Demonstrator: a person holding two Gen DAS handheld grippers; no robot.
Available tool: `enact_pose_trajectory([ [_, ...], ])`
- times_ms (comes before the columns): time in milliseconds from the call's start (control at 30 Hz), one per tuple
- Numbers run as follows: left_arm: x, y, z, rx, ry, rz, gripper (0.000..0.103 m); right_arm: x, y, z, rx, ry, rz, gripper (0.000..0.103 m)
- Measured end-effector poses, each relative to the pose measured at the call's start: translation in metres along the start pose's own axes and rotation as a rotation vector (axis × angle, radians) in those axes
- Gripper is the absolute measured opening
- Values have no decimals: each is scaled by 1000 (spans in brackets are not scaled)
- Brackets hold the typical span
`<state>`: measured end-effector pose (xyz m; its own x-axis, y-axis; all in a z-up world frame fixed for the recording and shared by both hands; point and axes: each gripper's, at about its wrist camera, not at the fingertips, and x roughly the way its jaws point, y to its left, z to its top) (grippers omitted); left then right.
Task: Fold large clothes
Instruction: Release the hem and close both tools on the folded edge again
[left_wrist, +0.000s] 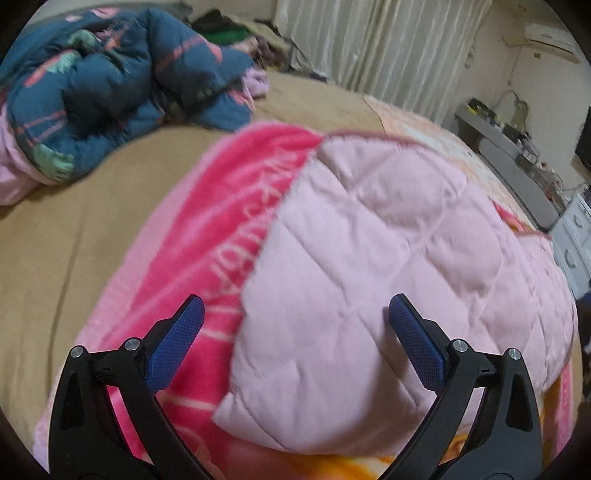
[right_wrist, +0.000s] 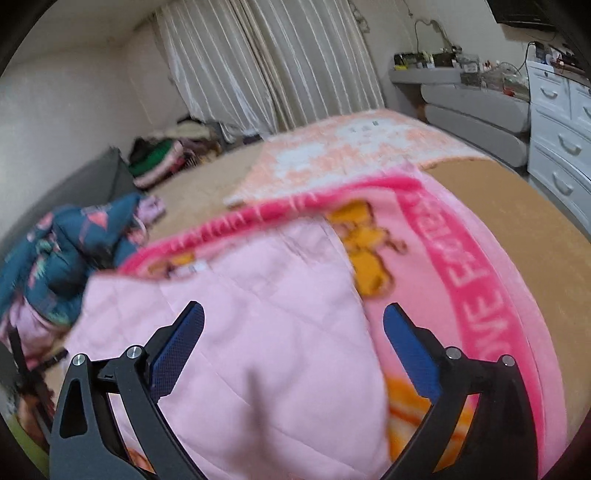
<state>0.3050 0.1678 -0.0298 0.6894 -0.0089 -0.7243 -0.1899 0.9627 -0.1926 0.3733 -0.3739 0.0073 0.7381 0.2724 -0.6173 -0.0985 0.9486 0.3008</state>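
The pale pink quilted garment (left_wrist: 388, 236) lies folded on the bright pink blanket (left_wrist: 229, 206), which is spread on the bed's tan cover (left_wrist: 74, 221). All positions below are given relative to this garment. The left gripper (left_wrist: 295, 339) hovers over its near edge with both jaws spread wide; the blue pads (left_wrist: 175, 343) stand clear of the fabric on either side, and nothing is held. The right gripper (right_wrist: 293, 347) is likewise fully spread over the garment's near portion, with the quilted surface visible between the fingers but not pinched; the view is blurred, so contact of the fingertips with the cloth cannot be confirmed. In the left wrist view, the blanket's pink band with white lettering runs along the garment's left edge. In the right wrist view, the blanket shows yellow cartoon figures (right_wrist: 369, 243) just beside the garment's right edge. A dark teal padded jacket (left_wrist: 122, 85) lies crumpled beyond the garment, to the far left, well apart from it. Cream curtains (right_wrist: 266, 62) hang behind the garment at the far wall, and a white drawer unit (right_wrist: 557, 122) stands to the far right.
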Motion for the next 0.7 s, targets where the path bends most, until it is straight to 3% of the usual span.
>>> enact_pose_trajectory([
  [367, 10, -5, -19, 21, 56, -68, 94, 8, -7, -60, -109, 36, 7, 97],
  [400, 12, -5, -21, 14, 59, -88, 94, 11, -8, -63, -105, 35, 14, 96],
  [433, 12, -6, -24, 14, 57, -99, 94, 14, -10, -66, -94, 30, 27, 88],
  [500, 10, -12, -28, 35, 40, -83, 85, 16, -11, -70, -83, 12, 25, 66],
  [533, 9, -17, -29, 49, 33, -81, 71, 15, -8, -71, -89, -3, 17, 53],
  [567, 6, -23, -30, 70, 19, -66, 56, 13, -3, -72, -104, -16, 7, 48],
  [633, 0, -35, -30, 127, -12, -33, 39, 11, 7, -71, -137, -38, -27, 35],
  [700, -6, -45, -27, 179, -47, 3, 28, 8, 15, -65, -140, -56, -55, 28],
])
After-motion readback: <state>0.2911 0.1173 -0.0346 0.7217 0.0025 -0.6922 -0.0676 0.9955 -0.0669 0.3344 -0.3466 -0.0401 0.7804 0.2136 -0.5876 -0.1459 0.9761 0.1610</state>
